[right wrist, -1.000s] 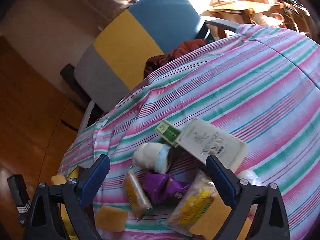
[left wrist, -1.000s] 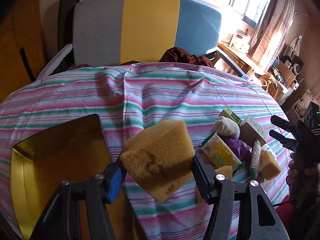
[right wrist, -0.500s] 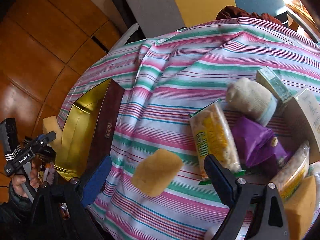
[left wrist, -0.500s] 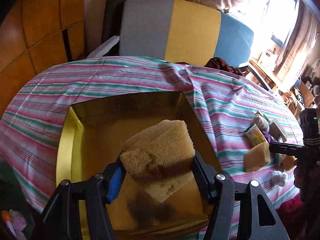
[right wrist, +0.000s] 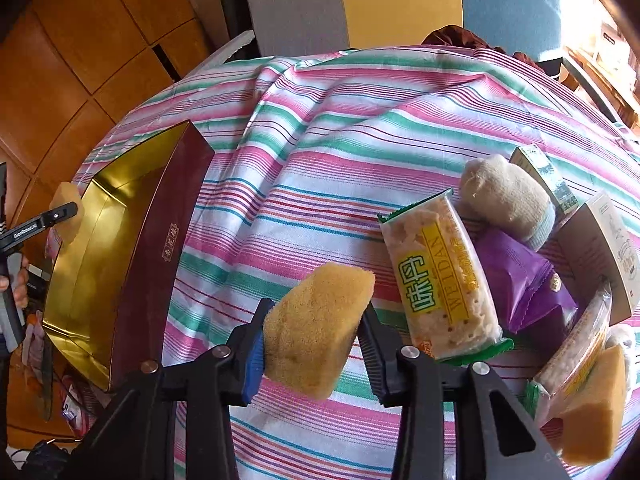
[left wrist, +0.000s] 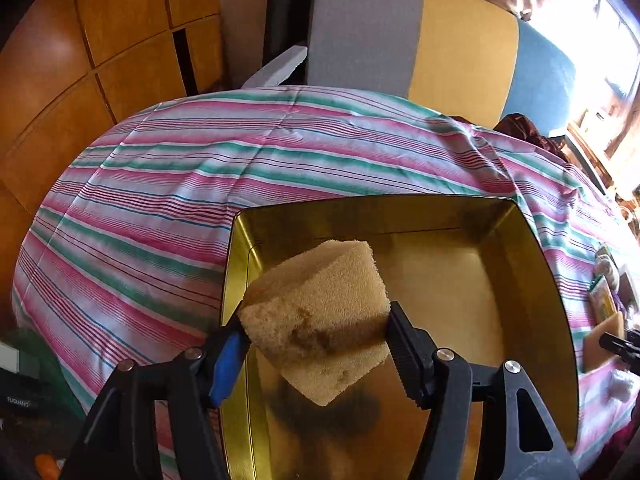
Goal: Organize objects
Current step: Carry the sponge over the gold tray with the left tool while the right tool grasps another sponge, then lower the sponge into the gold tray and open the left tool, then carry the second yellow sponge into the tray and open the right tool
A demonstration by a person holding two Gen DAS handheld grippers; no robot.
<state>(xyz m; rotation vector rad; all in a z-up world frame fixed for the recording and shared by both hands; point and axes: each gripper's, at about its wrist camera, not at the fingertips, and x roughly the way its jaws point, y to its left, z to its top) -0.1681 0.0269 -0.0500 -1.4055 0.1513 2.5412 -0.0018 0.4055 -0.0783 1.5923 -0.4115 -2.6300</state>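
Note:
My left gripper [left wrist: 316, 344] is shut on a tan sponge [left wrist: 320, 316] and holds it above the open gold-lined tin box [left wrist: 440, 216]. The box also shows in the right wrist view [right wrist: 160, 240], dark red outside, at the table's left. My right gripper [right wrist: 312, 328] has its jaws against a second tan sponge [right wrist: 316, 320] on the striped cloth. Right of it lie a yellow cracker packet [right wrist: 440, 280], a purple packet [right wrist: 524, 280], a rolled sock [right wrist: 504, 196], a white carton [right wrist: 604, 252] and a third sponge [right wrist: 596, 404].
The table wears a pink, green and white striped cloth [left wrist: 200, 184]. A grey, yellow and blue chair [left wrist: 420, 40] stands behind it. Wooden wall panels [left wrist: 80, 60] are to the left. A small green box [right wrist: 544, 172] lies by the sock.
My left gripper has carried its sponge further left over the tin box. My right gripper has come down and closed its jaws around the loose sponge on the cloth.

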